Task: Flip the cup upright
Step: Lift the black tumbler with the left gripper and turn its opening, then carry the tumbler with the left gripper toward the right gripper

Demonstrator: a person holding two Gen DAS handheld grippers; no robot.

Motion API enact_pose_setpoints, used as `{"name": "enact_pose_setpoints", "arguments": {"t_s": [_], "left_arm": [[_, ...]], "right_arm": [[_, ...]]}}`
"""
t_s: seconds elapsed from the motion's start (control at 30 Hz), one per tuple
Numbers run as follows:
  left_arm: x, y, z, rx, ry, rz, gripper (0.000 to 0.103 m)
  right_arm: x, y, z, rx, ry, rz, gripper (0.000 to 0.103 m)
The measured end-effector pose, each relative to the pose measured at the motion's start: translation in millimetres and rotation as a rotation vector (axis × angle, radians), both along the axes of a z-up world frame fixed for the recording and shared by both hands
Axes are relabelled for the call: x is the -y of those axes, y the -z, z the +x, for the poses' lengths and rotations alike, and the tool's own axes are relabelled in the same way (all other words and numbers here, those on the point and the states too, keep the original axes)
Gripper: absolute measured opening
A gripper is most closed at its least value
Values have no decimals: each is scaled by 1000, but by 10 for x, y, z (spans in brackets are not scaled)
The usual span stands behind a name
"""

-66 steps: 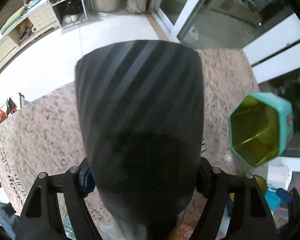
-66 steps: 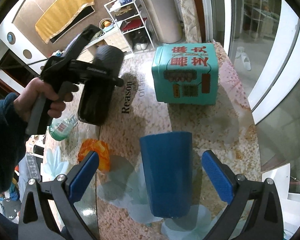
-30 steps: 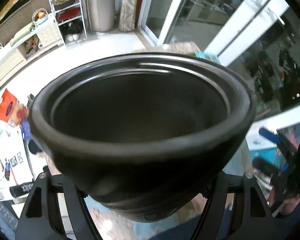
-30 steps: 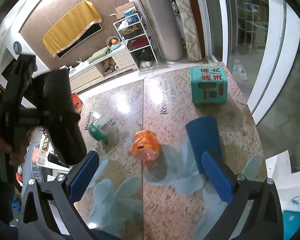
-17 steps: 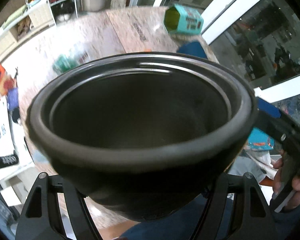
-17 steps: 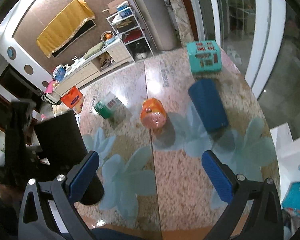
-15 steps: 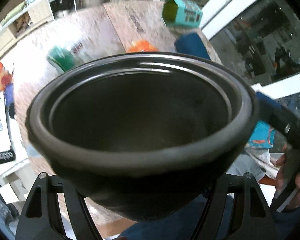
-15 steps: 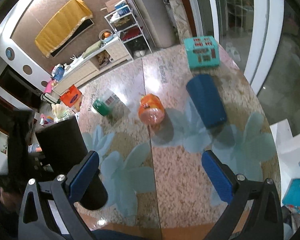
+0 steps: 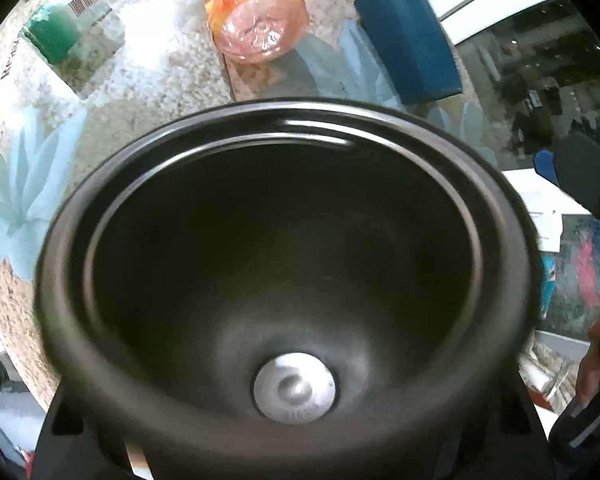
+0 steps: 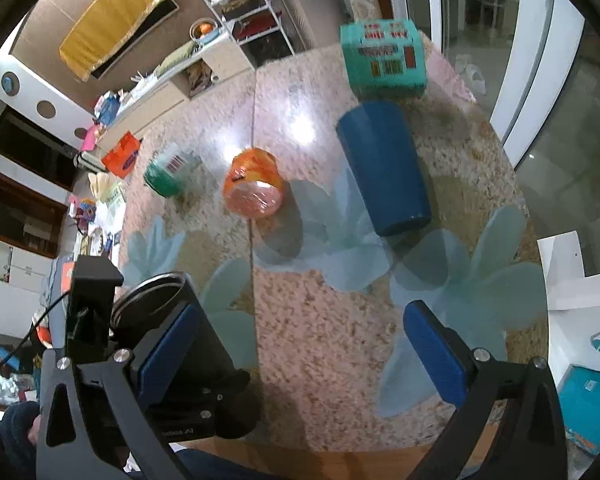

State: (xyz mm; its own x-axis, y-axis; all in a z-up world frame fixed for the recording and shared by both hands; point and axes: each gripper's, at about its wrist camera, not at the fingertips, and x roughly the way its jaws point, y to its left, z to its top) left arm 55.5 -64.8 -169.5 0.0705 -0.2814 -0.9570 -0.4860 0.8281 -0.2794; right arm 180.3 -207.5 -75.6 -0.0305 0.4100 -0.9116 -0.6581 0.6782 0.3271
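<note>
My left gripper [image 9: 288, 432] is shut on a black cup [image 9: 284, 264]. The cup fills the left wrist view with its open mouth toward the camera and a silver disc at its bottom. In the right wrist view the black cup [image 10: 156, 300] sits mouth up near the table's near left edge, held by the left gripper [image 10: 188, 400]. A blue cup [image 10: 384, 168] lies on its side on the table; it also shows in the left wrist view [image 9: 408, 36]. My right gripper [image 10: 304, 356] is open and empty above the table's near edge.
An orange jar [image 10: 256, 188] and a green-capped bottle [image 10: 170, 172] lie on the stone table [image 10: 320, 320]. A teal box [image 10: 382, 56] stands at the far side behind the blue cup. A glass door is on the right.
My left gripper has turned the black cup from base-forward to mouth-up and lowered it to the table's near left. My right gripper has pulled back from the blue cup, still open.
</note>
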Motion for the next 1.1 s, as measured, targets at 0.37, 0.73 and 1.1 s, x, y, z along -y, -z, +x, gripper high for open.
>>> {"name": "enact_pose_setpoints", "arguments": {"t_s": [0.37,0.73,1.1], "left_arm": [[218,438,310,-101,-32,68,79],[489,599,524,-135,-29,116,80],[555,488,642,-56,-3,100,102]], "right_arm": [[27,139,147,-55,-77,-7,103],[145,164,289,-81,-58,-12,103],[196,126,251,-76,-37,-1,103]]}}
